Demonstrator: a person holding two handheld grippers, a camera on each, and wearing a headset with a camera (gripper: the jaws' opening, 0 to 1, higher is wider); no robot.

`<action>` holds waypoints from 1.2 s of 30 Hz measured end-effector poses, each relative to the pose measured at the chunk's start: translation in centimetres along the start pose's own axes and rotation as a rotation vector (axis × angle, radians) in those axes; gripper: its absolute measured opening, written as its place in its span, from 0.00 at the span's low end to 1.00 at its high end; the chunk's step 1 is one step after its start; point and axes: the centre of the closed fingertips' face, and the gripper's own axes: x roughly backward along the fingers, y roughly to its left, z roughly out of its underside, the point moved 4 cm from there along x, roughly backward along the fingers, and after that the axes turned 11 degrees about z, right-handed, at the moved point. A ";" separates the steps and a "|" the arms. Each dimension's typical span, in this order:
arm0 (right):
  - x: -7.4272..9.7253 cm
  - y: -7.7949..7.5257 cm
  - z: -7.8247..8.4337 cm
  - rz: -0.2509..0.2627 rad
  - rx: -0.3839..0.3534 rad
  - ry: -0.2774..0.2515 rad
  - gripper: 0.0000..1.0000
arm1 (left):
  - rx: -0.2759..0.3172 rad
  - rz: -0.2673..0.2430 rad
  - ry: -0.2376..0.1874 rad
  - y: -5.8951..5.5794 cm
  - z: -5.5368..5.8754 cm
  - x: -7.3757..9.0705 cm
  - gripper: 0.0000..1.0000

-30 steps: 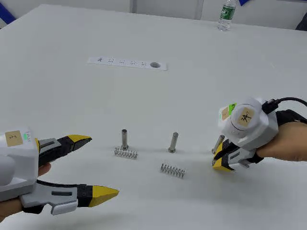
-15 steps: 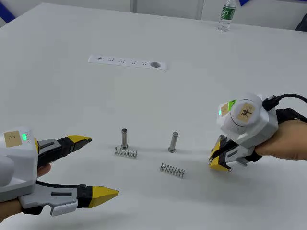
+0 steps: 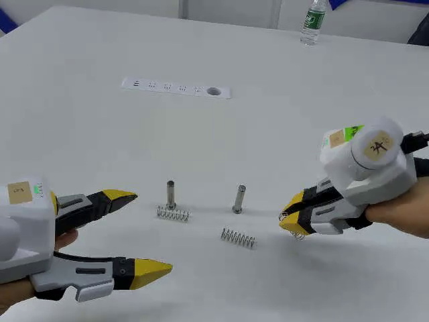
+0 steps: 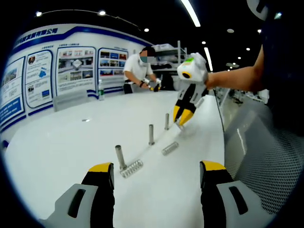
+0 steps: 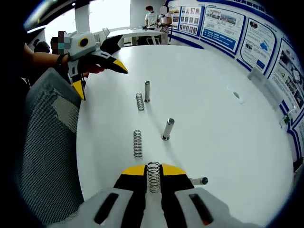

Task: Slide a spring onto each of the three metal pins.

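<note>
Two metal pins (image 3: pixel 170 194) (image 3: pixel 238 198) stand upright on the white table (image 3: pixel 268 121). A loose spring (image 3: pixel 173 214) lies against the left pin's base, and a second spring (image 3: pixel 238 238) lies in front of the middle pin. My right gripper (image 3: pixel 288 220) is shut on a third spring (image 5: pixel 153 176), which sticks out between its yellow tips. The third pin (image 5: pixel 199 181) is close beside those tips, and stands upright (image 4: pixel 166 121) in the left gripper view. My left gripper (image 3: pixel 143 233) is open and holds nothing, low at the near left, well short of the left pin.
A white power strip (image 3: pixel 175 88) lies farther back on the table, and a water bottle (image 3: pixel 311 20) stands at the far edge. A mesh chair (image 5: pixel 47 133) sits along the table's near edge. People stand in the background (image 4: pixel 137 71).
My right gripper has tilted and swung its tips left with the spring in them, and its body has risen. It now hides the third pin in the head view. The left gripper has barely moved.
</note>
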 end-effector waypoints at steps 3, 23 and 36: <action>0.3 0.5 -1.1 -0.007 -0.017 -0.046 0.12 | -0.007 0.021 -0.003 -0.4 -0.4 -0.3 0.72; 2.5 5.5 -10.5 -0.163 -0.112 -0.391 0.12 | -0.011 0.155 -0.099 -2.7 -4.5 -2.7 0.59; 2.7 7.6 -12.3 -0.237 -0.120 -0.468 0.12 | -0.008 0.211 -0.146 -3.5 -5.8 -3.5 0.42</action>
